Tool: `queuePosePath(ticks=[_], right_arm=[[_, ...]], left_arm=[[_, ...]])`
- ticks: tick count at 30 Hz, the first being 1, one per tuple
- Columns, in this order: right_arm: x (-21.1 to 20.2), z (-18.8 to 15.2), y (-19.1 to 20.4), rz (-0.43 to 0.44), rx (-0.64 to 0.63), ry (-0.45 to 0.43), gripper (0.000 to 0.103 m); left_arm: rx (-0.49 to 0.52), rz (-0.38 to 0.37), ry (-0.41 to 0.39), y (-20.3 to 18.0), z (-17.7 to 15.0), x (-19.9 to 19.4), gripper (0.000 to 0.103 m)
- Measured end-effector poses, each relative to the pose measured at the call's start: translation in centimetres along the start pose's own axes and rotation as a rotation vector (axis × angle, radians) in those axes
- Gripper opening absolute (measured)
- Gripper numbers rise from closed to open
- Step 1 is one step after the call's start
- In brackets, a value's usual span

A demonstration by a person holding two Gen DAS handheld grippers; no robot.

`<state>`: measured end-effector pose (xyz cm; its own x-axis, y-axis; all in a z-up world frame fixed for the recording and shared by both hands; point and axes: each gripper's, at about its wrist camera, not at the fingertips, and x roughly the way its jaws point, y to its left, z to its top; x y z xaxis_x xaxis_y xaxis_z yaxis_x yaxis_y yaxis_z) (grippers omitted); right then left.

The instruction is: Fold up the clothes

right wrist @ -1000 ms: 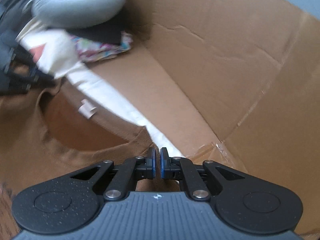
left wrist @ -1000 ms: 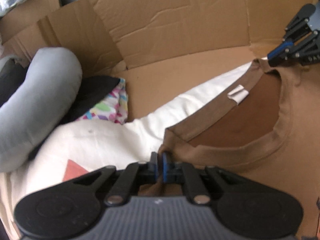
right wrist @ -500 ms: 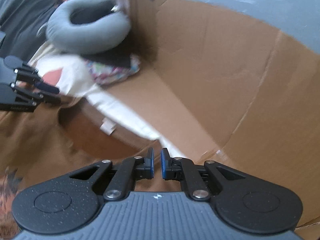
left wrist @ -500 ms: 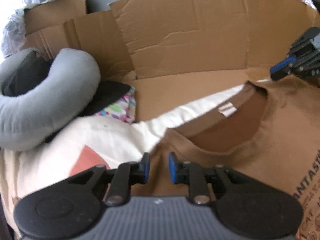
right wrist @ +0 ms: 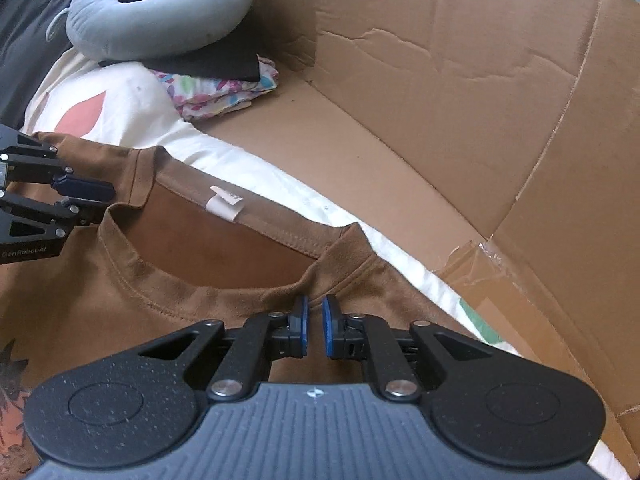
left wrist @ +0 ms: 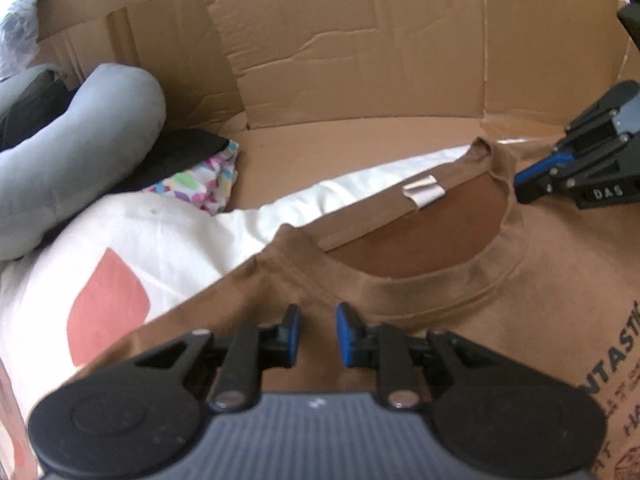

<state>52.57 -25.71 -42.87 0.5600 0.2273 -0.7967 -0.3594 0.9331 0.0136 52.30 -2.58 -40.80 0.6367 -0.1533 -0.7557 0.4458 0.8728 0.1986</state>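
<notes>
Brown T-shirt (left wrist: 460, 292) lies flat beneath both grippers' parted jaws.

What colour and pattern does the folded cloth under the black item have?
The folded cloth is white with multicoloured patches; the right wrist view shows it best.

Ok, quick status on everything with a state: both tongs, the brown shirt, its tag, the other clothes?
Left tongs: open, over the shirt's shoulder, holding nothing.
Right tongs: slightly open at the other shoulder, no cloth between them.
Brown T-shirt: laid flat, print up, unfolded.
Neck tag: flipped outward over the collar.
Floral garment: folded, under a black garment.
</notes>
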Motion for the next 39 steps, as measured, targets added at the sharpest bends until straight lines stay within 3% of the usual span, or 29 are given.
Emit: queuePosePath(ticks=[1, 3, 10, 14, 18, 27, 39], right_arm=[[-0.1, 0.0, 0.1, 0.0, 0.005, 0.002, 0.029], [-1.5, -0.1, -0.2, 0.013, 0.018, -0.026, 0.048], [-7.6, -1.3, -1.0, 0.018, 0.031, -0.104, 0.049], [-11.1, -2.9, -2.0, -0.009, 0.059, -0.134, 0.049], [-14.2, -5.6, -3.3, -0.029, 0.109, -0.157, 0.049], [-18.8, -13.3, -5.7, -0.078, 0.185, -0.141, 0.049], [-23.0, -20.3, -11.3, -0.211, 0.304, -0.136, 0.049]], left_arm=[[-0.005, 0.002, -0.001, -0.1, -0.1, -0.2, 0.023], [-0.014, 0.005, -0.003, -0.4, -0.3, -0.5, 0.035], [0.01, -0.033, -0.001, -1.8, -0.7, -3.0, 0.04], [-0.019, -0.013, -0.009, -2.4, -0.6, -4.9, 0.054], [-0.053, -0.039, -0.005, -3.4, -0.5, -6.8, 0.054], [-0.025, -0.084, 0.017, -7.7, -1.0, -11.3, 0.057], [-0.148, -0.122, 0.031, -10.4, -3.0, -13.0, 0.058]])
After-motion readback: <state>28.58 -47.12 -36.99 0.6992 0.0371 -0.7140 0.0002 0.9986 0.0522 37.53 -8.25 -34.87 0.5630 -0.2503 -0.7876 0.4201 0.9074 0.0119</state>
